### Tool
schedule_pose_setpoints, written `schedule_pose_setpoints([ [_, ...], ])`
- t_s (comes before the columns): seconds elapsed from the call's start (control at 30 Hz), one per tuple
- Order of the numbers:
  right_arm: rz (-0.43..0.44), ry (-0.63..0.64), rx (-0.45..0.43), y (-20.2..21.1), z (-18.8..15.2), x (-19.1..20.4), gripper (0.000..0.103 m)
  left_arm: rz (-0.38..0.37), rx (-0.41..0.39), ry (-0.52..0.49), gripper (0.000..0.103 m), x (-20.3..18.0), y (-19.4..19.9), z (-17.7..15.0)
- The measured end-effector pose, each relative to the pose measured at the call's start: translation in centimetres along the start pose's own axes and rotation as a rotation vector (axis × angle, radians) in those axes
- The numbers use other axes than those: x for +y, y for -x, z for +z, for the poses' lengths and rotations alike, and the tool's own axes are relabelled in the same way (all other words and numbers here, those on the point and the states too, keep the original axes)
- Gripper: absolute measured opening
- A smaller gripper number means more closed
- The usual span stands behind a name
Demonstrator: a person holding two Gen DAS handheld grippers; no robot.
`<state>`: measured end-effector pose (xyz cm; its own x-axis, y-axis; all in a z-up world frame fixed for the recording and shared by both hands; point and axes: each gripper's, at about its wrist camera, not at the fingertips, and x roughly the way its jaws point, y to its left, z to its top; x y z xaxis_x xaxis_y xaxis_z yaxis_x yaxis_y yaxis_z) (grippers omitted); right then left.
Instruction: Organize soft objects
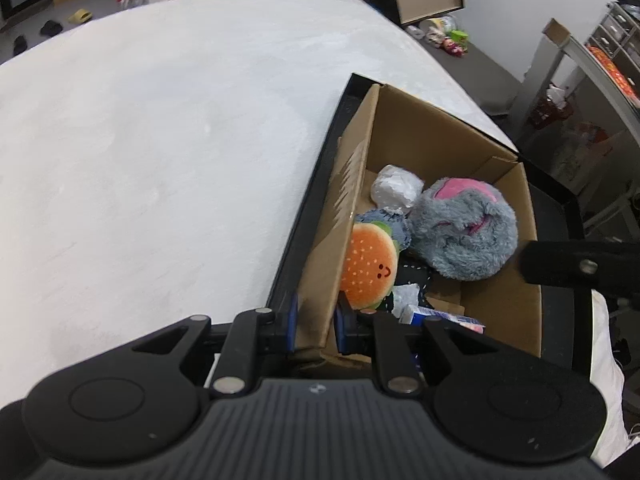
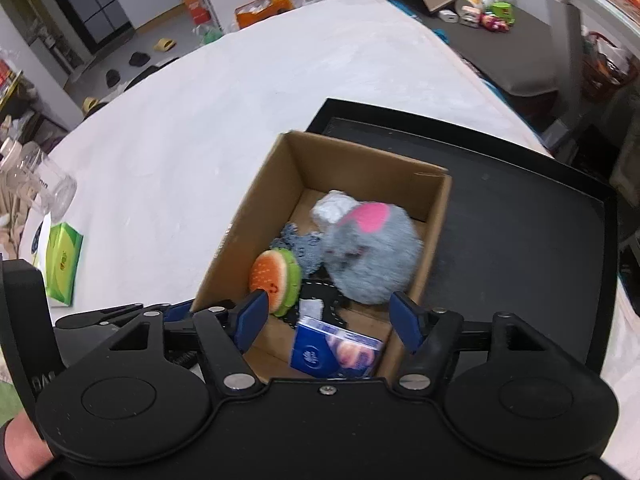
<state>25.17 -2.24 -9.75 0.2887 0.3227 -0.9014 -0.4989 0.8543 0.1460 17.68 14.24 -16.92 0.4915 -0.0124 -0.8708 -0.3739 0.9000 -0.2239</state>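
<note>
Right wrist view, grey plush (image 2: 370, 258) between open right hand-held gripper (image 2: 334, 320) fingers

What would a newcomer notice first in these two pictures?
The eye goes to the open cardboard box standing on a black tray, on a white surface. Inside, a fluffy grey plush with a pink ear lies beside a smiling hamburger plush. The left tool is clamped on the box's near wall, and the right tool hangs open above.

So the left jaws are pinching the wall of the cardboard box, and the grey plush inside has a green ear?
Not quite: the ear on the grey plush is pink, as the right wrist view shows. The left gripper does pinch the wall of the cardboard box.
</note>
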Motion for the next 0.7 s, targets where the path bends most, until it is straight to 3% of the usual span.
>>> schedule_pose_setpoints([
  [0.33, -0.008, -0.093, -0.064, 3.7, -2.6, -3.8, 0.075, 0.041, 0.010, -0.041, 0.022, -2.2, 1.5, 0.1],
  [0.5, -0.014, -0.149, -0.105, 5.6, -4.0, -5.7, 0.079, 0.048, -0.003, -0.058, 0.034, -3.1, 3.1, 0.2],
  [0.7, -0.009, -0.205, -0.150, 7.7, -5.6, -7.5, 0.091, 0.043, -0.030, -0.093, 0.055, -4.6, 5.4, 0.2],
])
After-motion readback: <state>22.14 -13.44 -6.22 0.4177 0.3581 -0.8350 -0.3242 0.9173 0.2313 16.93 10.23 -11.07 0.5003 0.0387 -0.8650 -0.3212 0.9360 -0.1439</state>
